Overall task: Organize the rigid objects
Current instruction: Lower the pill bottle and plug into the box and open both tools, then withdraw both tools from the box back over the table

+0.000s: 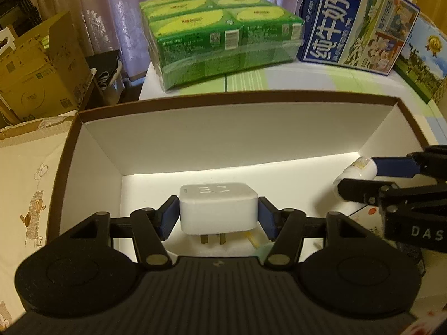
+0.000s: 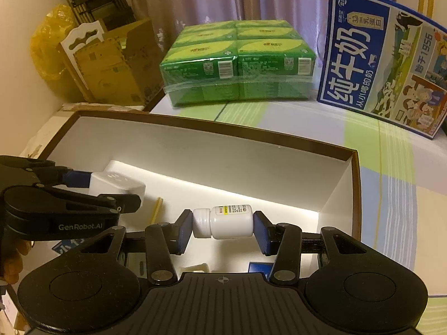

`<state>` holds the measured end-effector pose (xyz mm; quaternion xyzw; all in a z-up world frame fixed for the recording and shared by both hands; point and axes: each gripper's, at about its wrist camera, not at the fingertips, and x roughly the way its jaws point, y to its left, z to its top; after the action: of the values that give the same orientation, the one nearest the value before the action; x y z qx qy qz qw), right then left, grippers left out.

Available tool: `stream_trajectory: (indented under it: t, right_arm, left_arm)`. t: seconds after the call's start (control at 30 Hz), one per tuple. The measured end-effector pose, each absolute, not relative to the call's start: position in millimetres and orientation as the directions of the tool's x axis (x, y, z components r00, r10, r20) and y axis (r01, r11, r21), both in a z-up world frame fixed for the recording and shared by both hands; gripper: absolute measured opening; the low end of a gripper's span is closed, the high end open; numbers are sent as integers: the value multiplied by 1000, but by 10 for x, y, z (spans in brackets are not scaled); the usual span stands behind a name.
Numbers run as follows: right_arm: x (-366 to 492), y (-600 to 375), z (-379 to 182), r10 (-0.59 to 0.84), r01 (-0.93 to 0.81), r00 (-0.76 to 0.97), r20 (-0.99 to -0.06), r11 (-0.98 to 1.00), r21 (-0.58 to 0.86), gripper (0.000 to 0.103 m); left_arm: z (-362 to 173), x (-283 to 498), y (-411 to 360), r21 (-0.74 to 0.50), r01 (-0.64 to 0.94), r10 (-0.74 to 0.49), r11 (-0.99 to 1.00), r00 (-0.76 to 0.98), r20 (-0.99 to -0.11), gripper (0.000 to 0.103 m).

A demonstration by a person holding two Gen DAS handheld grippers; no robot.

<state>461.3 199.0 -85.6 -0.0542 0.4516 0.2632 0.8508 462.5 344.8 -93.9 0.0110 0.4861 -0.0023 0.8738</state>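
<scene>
Fingers [image 1: 170,217] of both tilted-down grippers grasp: left gripper [image 1: 218,217] an adapter [image 1: 218,209], right gripper [image 2: 223,230] a bottle [image 2: 223,222].

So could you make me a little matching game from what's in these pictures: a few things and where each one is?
Things:
1. plug adapter
2. pill bottle
3. green pack
4. milk carton

Places:
A. standing at the back right of the table
B. held in the right gripper
C. lying behind the box, near the curtain
D. held in the left gripper

Pairs: 1-D, 2-B, 3-C, 4-A
</scene>
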Motion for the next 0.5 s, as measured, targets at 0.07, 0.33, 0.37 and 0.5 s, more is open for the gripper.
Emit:
stream_trajectory:
  t: [0.07,0.33,0.37,0.5]
  right_arm:
    - [4633,1990,-853,398,-492,455,-796,858,148,44]
    - [4634,1968,-776,431,-485,483,-762,856,178,44]
    - [4630,1965,-764,434,-483,487,-758,857,181,44]
    - [4575,1929,-721,442,-480,474,-762,855,198,44]
  left_arm:
    - [-923,4635,3442,32,20,16,999,539,-842,51]
    - [-792,4634,3483,37,11,24,999,556,-831,53]
    - [-784,4618,3493,33,8,23,999,554,-832,53]
    - [-738,4507,3497,16,1,13,1000,553,-833,53]
